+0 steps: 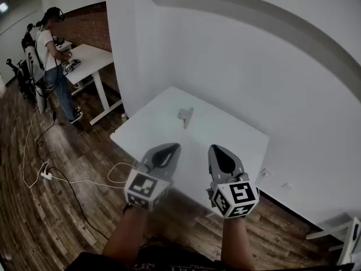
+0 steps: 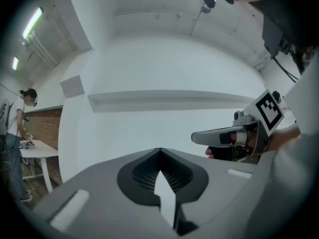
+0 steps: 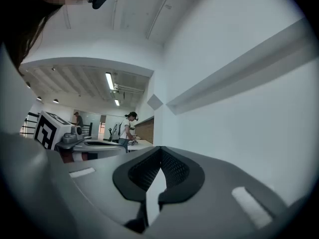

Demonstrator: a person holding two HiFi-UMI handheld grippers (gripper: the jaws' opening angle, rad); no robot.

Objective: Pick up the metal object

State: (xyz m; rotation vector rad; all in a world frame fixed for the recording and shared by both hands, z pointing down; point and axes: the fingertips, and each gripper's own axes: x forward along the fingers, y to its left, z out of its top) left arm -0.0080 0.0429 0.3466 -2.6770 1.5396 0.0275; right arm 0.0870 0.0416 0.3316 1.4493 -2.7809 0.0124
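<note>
A small grey metal object (image 1: 185, 116) lies near the middle of the white table (image 1: 237, 140), toward its far side. Both grippers hover over the table's near edge, well short of the object, and point toward it. My left gripper (image 1: 171, 148) has its jaws closed together with nothing between them, and the left gripper view shows its tips (image 2: 159, 151) meeting against the white wall. My right gripper (image 1: 218, 149) is likewise shut and empty, its tips (image 3: 160, 149) touching. Neither gripper view shows the metal object. Each gripper appears in the other's view: right gripper (image 2: 227, 136), left gripper (image 3: 94, 144).
A white wall stands right behind the table. At the far left a person (image 1: 53, 55) stands at another white desk (image 1: 90, 58). White cables (image 1: 56, 174) trail across the wooden floor left of the table.
</note>
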